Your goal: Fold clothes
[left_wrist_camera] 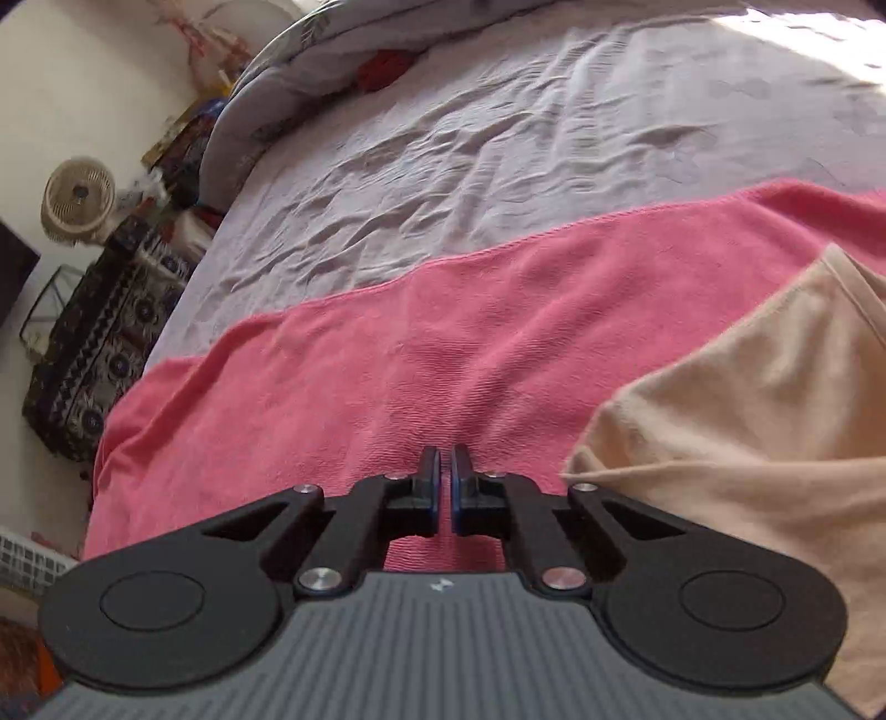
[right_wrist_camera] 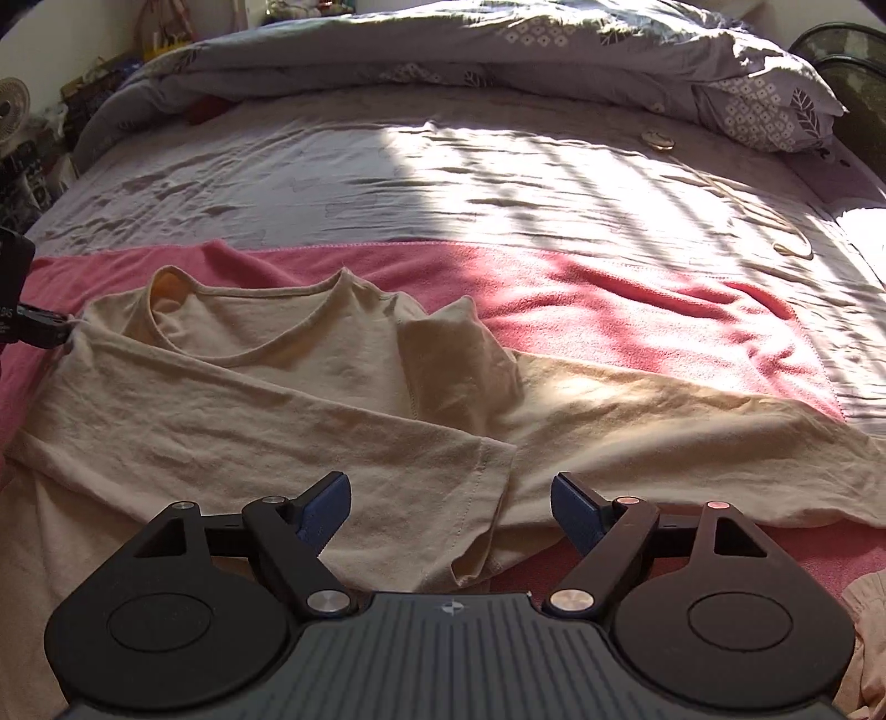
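A beige t-shirt [right_wrist_camera: 310, 387] lies on a pink towel [right_wrist_camera: 637, 310] on the bed, with one sleeve folded in across its body. My right gripper [right_wrist_camera: 449, 498] is open and empty, low over the folded sleeve's cuff [right_wrist_camera: 487, 498]. My left gripper [left_wrist_camera: 445, 476] is shut with nothing between its fingers, above the pink towel [left_wrist_camera: 387, 354] just left of the shirt's edge [left_wrist_camera: 747, 421]. The left gripper also shows at the left edge of the right wrist view [right_wrist_camera: 33, 327], beside the shirt's shoulder.
The bed has a wrinkled grey sheet [right_wrist_camera: 443, 183] beyond the towel, with a bunched duvet [right_wrist_camera: 443, 50] and a pillow [right_wrist_camera: 769, 111] at the far end. A patterned bag [left_wrist_camera: 105, 343] and a small fan [left_wrist_camera: 80, 199] stand beside the bed on the left.
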Available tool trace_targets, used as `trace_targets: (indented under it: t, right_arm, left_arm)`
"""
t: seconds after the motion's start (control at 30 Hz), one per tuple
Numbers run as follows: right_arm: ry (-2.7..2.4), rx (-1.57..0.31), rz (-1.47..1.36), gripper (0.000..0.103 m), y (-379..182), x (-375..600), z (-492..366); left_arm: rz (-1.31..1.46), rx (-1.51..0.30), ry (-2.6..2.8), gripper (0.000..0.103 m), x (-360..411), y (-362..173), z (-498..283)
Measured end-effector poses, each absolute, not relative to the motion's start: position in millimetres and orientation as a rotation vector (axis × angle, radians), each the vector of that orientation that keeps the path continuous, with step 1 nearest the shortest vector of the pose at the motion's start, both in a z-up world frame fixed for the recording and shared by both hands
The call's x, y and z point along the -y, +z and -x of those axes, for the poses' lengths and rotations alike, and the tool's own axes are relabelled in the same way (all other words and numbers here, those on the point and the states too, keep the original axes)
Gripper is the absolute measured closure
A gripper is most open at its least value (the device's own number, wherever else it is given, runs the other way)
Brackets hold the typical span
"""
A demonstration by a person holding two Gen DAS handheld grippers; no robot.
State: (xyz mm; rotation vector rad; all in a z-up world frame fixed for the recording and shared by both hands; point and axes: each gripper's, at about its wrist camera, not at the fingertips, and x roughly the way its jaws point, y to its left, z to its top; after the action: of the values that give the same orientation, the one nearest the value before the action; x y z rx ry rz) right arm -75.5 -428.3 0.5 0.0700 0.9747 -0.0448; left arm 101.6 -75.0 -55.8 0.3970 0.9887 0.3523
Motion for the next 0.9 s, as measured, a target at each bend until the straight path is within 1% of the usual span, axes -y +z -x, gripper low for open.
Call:
trace_targets:
  t: [0.1, 0.17, 0.23, 0.33, 0.4, 0.5, 0.53, 0.63, 0.7, 0.77, 0.8, 0.87, 0.9]
  right_arm:
    - [-0.104, -0.966, -0.162, 0.023, -0.4, 453.3, 82.5]
    - [-0.152, -0.950, -0.205, 0.023, -1.1, 470.3, 88.7]
    - [-0.221, -0.917, -0.267, 0.023, -0.4, 491.1, 96.5]
    - [-0.391, -0.833, -0.402, 0.023, 1.7, 537.4, 113.5]
    - [-0.504, -0.801, -0.438, 0.023, 1.1, 568.5, 121.7]
    - [-0.643, -0.777, -0.427, 0.023, -1.2, 610.6, 128.7]
    - [-0.683, -0.773, -0.409, 0.023, -1.7, 624.1, 129.6]
    - [-0.758, -0.769, -0.369, 0.023, -8.5, 660.2, 130.2]
    - [-0.790, -0.774, -0.365, 0.023, -15.6, 681.8, 128.6]
    - [-0.799, -0.782, -0.359, 0.023, -24.4, 700.5, 124.1]
    - [-0.797, -0.786, -0.351, 0.023, -29.1, 708.2, 120.8]
    - [-0.788, -0.802, -0.351, 0.025, -38.5, 722.1, 114.2]
    - [-0.780, -0.816, -0.367, 0.032, -43.3, 727.7, 111.1]
  left_arm:
    - [-0.394, -0.955, 0.395, 0.096, 60.8, -32.6, -96.4]
    - [-0.413, -0.899, 0.314, 0.096, 68.5, -16.5, -81.7]
    - [-0.438, -0.866, 0.182, 0.094, 90.9, -5.9, -62.4]
    - [-0.462, -0.825, -0.056, 0.092, 144.2, 4.2, -24.8]
    - [-0.468, -0.806, -0.211, 0.091, 188.1, 6.4, 2.0]
    - [-0.479, -0.786, -0.404, 0.083, 254.6, 2.1, 33.0]
    - [-0.484, -0.778, -0.456, 0.083, 274.9, -0.3, 41.9]
    - [-0.506, -0.771, -0.534, 0.082, 323.1, -13.0, 57.4]
    - [-0.503, -0.819, -0.529, 0.082, 344.5, -24.4, 53.1]
    - [-0.496, -0.914, -0.494, 0.082, 358.3, -41.4, 41.2]
    - [-0.475, -0.940, -0.469, 0.084, 359.7, -47.9, 37.0]
    - [-0.458, -0.937, -0.440, 0.086, 363.5, -50.8, 36.7]
    - [-0.465, -0.941, -0.426, 0.086, 366.3, -51.2, 36.3]
